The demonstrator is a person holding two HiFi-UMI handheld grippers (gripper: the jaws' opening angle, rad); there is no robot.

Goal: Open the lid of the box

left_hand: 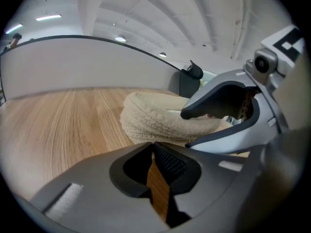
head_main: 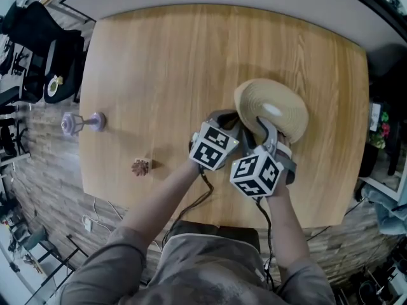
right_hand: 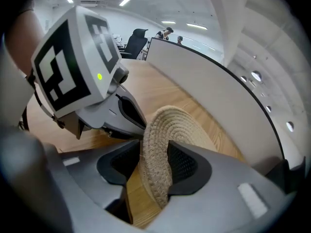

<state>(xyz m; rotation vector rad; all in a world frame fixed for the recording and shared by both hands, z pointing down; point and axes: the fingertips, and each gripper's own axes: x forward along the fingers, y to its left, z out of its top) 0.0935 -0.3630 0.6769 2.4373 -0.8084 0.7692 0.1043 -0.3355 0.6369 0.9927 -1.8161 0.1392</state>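
A round woven straw lid (head_main: 273, 107) stands tilted on edge over the box, near the middle right of the wooden table (head_main: 159, 62). My right gripper (head_main: 264, 131) is shut on the lid's rim, and the coiled rim (right_hand: 158, 174) fills the gap between its pads. The cream woven box (left_hand: 155, 118) sits just past my left gripper (left_hand: 154, 147). That gripper's jaws are closed together with their tips against the box's near side, and only a slit of table shows between them. In the head view the left gripper (head_main: 222, 121) sits at the lid's left edge, and the box is hidden under the lid.
A purple spool-like object (head_main: 82, 122) lies near the table's left edge. A small brown pine-cone-like piece (head_main: 140, 166) sits by the front left edge. A curved grey partition (left_hand: 87, 67) rises behind the table. Chairs and cables stand on the floor at left.
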